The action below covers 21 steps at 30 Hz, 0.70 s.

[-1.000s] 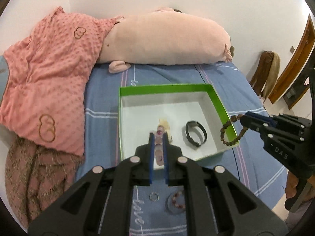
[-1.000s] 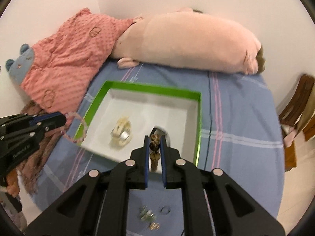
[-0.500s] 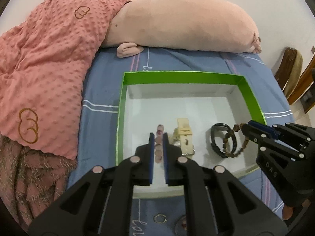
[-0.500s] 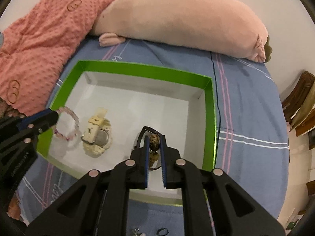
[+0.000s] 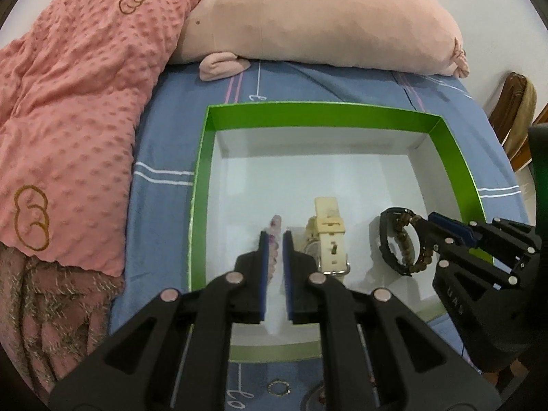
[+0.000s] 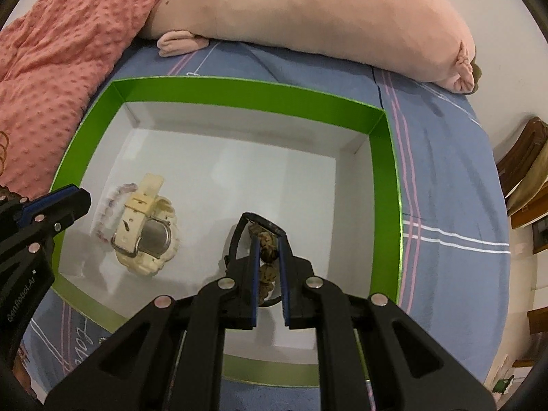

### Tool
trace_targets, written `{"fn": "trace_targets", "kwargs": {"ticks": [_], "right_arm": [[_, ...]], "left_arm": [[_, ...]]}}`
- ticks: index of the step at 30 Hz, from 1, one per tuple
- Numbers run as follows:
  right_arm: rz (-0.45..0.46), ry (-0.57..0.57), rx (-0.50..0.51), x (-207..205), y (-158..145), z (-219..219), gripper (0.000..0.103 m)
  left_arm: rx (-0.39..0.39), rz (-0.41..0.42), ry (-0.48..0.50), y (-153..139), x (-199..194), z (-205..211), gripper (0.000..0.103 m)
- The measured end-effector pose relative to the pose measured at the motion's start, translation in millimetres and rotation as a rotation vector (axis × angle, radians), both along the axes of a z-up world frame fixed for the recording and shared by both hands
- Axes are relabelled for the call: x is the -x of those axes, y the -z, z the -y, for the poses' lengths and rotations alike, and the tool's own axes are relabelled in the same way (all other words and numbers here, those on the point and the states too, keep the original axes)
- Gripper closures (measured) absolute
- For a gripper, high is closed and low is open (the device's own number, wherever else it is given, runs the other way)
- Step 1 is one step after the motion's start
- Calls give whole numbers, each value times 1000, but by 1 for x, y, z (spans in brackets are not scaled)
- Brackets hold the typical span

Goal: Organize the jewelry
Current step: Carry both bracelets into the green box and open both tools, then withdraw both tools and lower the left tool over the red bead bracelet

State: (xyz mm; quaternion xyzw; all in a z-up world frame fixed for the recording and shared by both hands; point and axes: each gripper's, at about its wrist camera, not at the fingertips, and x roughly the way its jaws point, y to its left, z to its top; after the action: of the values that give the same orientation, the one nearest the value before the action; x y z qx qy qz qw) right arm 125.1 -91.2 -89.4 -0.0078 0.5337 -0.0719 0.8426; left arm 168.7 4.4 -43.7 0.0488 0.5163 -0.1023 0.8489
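A green-rimmed white box (image 5: 202,157) (image 6: 383,157) lies on the blue bedsheet. My left gripper (image 5: 274,236) is shut on a pink bead bracelet (image 5: 274,227), low inside the box beside a cream watch (image 5: 328,239). The bracelet (image 6: 109,209) and the watch (image 6: 144,236) also show in the right wrist view. My right gripper (image 6: 267,239) is shut on a brown bead bracelet (image 6: 267,253), over a black bracelet (image 6: 239,236) on the box floor. In the left wrist view the right gripper (image 5: 435,226) holds the brown beads (image 5: 407,239) over the black bracelet (image 5: 388,239).
A pink plush pillow (image 5: 308,20) lies behind the box, a pink dotted blanket (image 5: 68,102) to its left. A small ring (image 5: 279,387) lies on the sheet in front of the box. Wooden furniture (image 6: 527,178) stands past the bed's right edge.
Both grippers moved forward and down into the box with their bracelets. The pink bracelet now hangs beside the watch and the brown beads over the black bracelet.
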Motion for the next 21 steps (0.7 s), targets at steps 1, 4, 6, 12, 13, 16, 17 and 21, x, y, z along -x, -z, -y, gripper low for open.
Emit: {"fn": "trace_targets", "kwargs": {"ticks": [1,4,6,12,13,16,17,21], "right_arm": [[-1,3,-1,0,0,0,93],[8,13,15,3,-2,1,66],[30,17,28,6,-9,0,50],[104,11,20,28,-44,-7,45],[117,13,22,33,-50,-9,41],[145,15,18,49,-64,-11,40],[152,18,14,54,-68,-11,39],[166,32,2,79,-78,-11,32]], "left_arm": [[1,-4,-1,1,0,0,93],[-1,-2,-2,0,2,1,83],[-13,13,-8,-4,5,1,71],[-44,131,-36,-46,35,2,34],[-55,155,-38,-54,43,3,32],[-76,196,-46,-72,59,4,31],[-70,201,-46,-77,64,2,30],[-61,216,-54,-89,83,-2,25]]}}
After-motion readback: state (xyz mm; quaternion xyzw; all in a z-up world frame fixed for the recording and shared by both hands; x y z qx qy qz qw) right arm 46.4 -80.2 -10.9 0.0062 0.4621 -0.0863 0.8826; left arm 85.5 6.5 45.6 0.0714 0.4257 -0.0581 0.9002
